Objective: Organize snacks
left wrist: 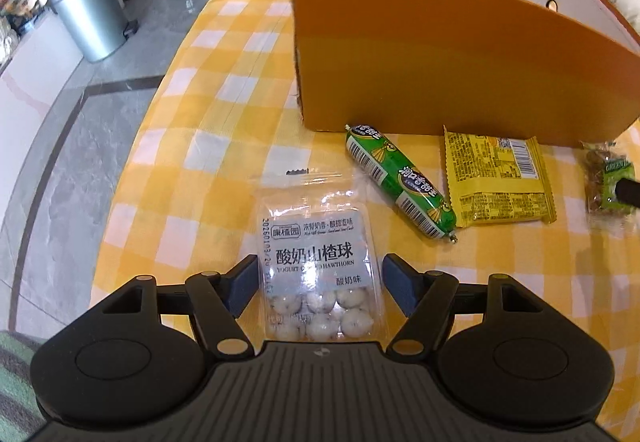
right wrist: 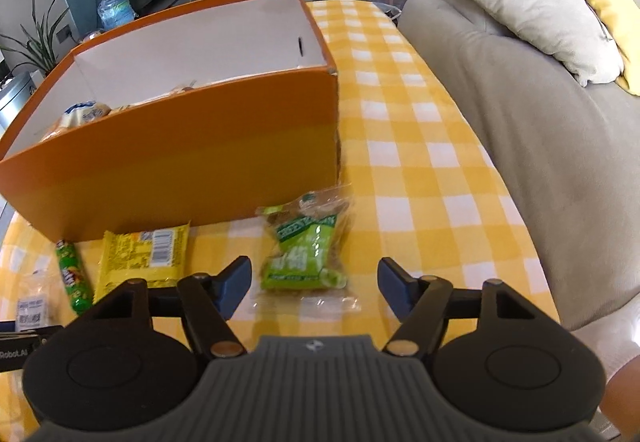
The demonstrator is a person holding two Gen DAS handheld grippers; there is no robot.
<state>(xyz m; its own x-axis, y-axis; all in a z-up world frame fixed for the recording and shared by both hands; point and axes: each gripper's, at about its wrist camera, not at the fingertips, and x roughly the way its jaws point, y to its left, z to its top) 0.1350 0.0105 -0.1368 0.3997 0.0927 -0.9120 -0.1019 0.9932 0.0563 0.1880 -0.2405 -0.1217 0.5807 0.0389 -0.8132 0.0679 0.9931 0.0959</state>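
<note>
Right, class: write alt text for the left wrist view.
An open left gripper straddles a clear bag of white candy balls on a yellow checked tablecloth. Beyond lie a green sausage, a yellow packet and an orange box.

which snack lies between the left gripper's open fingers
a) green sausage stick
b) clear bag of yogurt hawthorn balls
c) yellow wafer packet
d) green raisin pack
b: in the left wrist view the clear bag of yogurt hawthorn balls lies between the open fingers of the left gripper, pads apart from it.

Grey bin (left wrist: 90, 15), sofa (right wrist: 520, 129), yellow cushion (right wrist: 600, 1).
</note>
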